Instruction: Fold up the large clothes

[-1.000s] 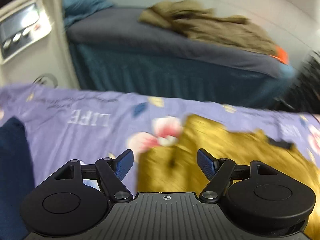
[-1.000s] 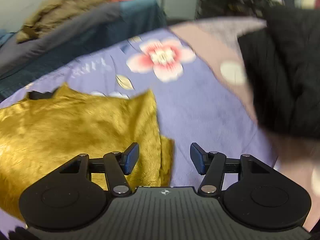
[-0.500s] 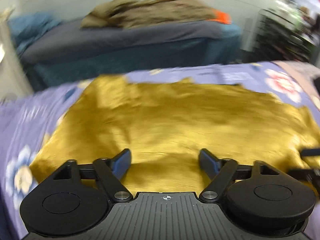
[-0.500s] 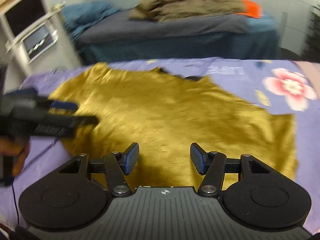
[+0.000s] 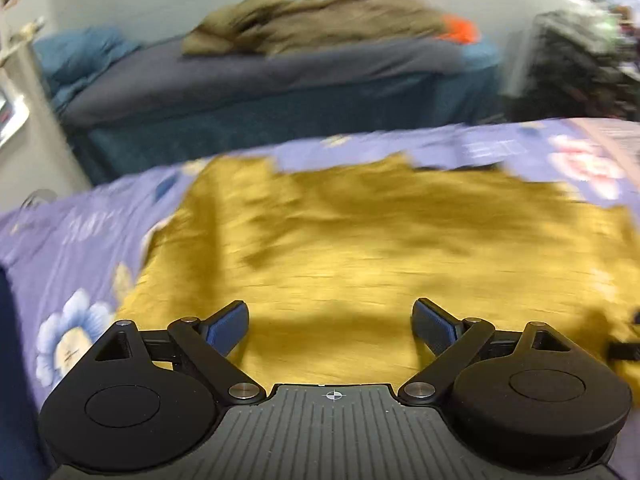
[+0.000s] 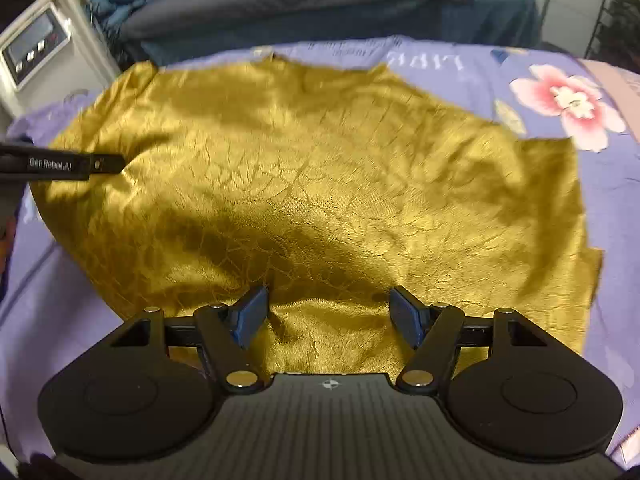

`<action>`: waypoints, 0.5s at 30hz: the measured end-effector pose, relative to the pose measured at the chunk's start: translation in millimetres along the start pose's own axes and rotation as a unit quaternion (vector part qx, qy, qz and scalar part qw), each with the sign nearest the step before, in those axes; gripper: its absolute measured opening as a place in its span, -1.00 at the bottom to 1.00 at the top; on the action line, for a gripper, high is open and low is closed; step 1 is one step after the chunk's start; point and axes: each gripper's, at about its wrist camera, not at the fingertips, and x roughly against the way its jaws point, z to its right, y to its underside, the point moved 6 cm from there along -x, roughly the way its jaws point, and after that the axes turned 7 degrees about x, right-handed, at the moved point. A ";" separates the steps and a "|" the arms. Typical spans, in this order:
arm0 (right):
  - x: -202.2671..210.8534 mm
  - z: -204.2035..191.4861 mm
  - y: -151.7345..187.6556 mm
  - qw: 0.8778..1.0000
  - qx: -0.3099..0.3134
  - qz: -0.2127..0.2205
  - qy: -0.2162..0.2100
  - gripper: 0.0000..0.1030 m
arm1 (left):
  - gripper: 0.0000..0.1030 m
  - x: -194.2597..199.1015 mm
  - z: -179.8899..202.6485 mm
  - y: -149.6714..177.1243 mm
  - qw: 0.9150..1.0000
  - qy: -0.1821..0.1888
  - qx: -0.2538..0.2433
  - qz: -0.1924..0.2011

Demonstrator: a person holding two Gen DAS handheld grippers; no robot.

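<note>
At the left of the right wrist frame I see my left tool reaching over the yellow cloth, spread flat on the purple flowered sheet. At bottom centre, my right tool gapes wide, empty; the left gapes empty too.

Left claw juts over the garment, seemingly unobstructed elsewhere.

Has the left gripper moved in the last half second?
Yes. In the right wrist view the left gripper has dropped lower over the gold cloth toward its left edge, judged against the scale.
</note>
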 end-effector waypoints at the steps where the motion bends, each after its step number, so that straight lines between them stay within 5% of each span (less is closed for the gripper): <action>1: 7.5 2.5 0.4 1.000 -0.006 0.009 0.002 0.38 | 1.00 8.8 13.4 5.7 1.000 0.020 -0.020 0.004; 5: 35.5 24.4 9.1 0.998 -0.046 0.028 0.023 0.39 | 1.00 28.7 82.4 41.5 0.984 0.089 -0.156 0.000; 10: 61.0 80.7 35.2 0.988 -0.143 0.028 0.053 0.39 | 1.00 28.6 161.8 100.0 0.933 0.123 -0.339 0.000; 15: 78.0 123.6 66.0 0.972 -0.225 0.023 0.068 0.42 | 1.00 19.8 210.6 123.4 0.898 0.143 -0.417 0.002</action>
